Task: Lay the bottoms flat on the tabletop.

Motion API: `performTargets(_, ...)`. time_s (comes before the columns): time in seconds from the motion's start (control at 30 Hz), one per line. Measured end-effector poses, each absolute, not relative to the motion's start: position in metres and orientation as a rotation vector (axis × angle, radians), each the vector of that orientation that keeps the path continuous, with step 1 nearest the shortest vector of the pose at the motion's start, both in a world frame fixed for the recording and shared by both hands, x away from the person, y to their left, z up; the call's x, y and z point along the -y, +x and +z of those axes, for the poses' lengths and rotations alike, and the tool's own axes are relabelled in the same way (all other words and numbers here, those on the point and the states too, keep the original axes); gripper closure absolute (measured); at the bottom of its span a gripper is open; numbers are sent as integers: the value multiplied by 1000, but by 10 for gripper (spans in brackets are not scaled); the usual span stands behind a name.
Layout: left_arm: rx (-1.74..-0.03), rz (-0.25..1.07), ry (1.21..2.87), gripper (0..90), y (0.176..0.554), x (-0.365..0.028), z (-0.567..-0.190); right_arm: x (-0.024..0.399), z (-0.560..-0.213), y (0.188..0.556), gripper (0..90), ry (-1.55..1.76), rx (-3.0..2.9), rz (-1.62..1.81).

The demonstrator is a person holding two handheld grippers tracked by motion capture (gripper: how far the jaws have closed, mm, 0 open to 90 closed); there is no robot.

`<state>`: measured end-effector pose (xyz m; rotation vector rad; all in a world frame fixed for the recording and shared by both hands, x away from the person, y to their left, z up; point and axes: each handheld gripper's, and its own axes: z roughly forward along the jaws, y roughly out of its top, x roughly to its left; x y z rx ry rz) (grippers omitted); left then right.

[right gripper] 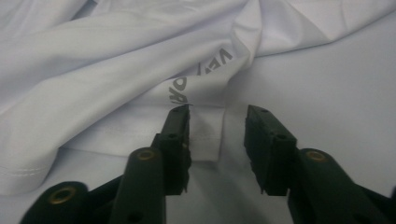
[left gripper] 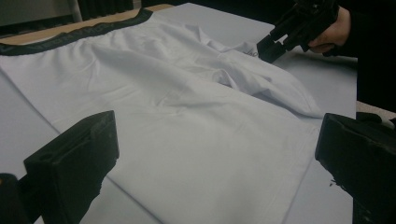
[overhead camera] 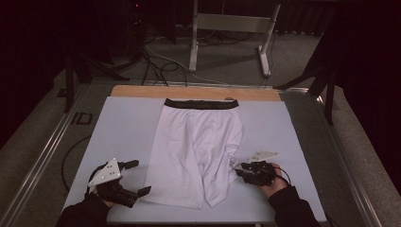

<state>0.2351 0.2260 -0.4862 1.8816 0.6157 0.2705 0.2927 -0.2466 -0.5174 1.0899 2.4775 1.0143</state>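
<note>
1. Tabletop under my feed is a pale sheet with a wooden strip showing along its far edge; beyond it I see grey floor, loose cables and the legs of a metal stand in a dark room.
2. Nothing that holds other things is in my views.
3. White shorts lie flat in the middle of the tabletop, their black waistband toward the wooden strip and the leg hems toward the near edge. One leg is rumpled and folded over on the right side of the shorts.
4. Left tool sits at the near-left corner of the shorts, jaws spread wide apart, one near the hem, neither pressing on fabric.
5. Right tool is at the right edge of the shorts, by the folded leg. In the right gripper view its jaws stand apart with a hem corner bearing grey lettering partly between them; the pads are not clamped on it.
6. Nothing else stands around the shorts.
</note>
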Motion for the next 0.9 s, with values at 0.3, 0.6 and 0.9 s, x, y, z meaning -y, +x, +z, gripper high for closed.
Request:
performTargets(0.3,-614,273,1885,5,234,-224,-486,243,-511,287,899,1079,-2476,986)
performTargets(0.6,-611,273,1882,4,235,-222,-486,256,-491,264,899,1080,-2420,1055)
performTargets(0.9,-608,271,1885,4,236,-221,-486,284,-487,230,898,1203,-2362,1090)
